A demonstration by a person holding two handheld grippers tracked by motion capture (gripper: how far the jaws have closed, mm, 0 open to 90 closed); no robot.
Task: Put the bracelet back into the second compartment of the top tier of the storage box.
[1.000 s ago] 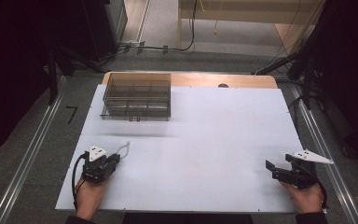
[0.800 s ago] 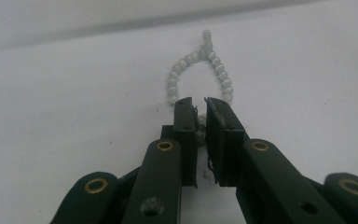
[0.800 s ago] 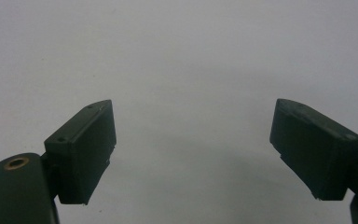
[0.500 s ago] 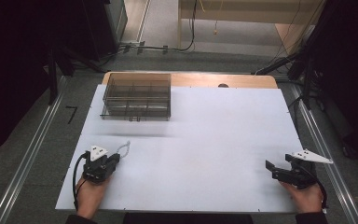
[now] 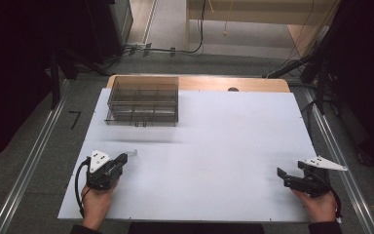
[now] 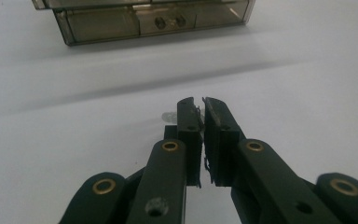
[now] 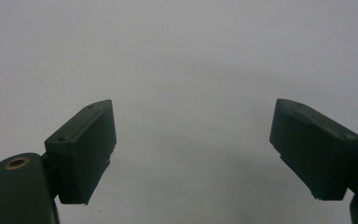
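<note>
The left tool (image 6: 201,105) is clenched almost shut; a small clear bit (image 6: 168,116) peeks out behind its jaws, too hidden to identify. The right tool (image 7: 193,140) hangs wide open, holding nothing, over the white worktop (image 5: 214,141). A smoky compartment box (image 5: 143,100) sits at the far left.

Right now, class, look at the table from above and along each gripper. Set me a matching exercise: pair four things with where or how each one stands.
Things:
1. left gripper
2. right gripper
3. clear smoky plastic compartment box
4. white table sheet

States:
A. jaws wide apart
B. far left part of the table
C. jaws nearly closed
D. spread under both grippers

Pairs: 1-C, 2-A, 3-B, 4-D
</note>
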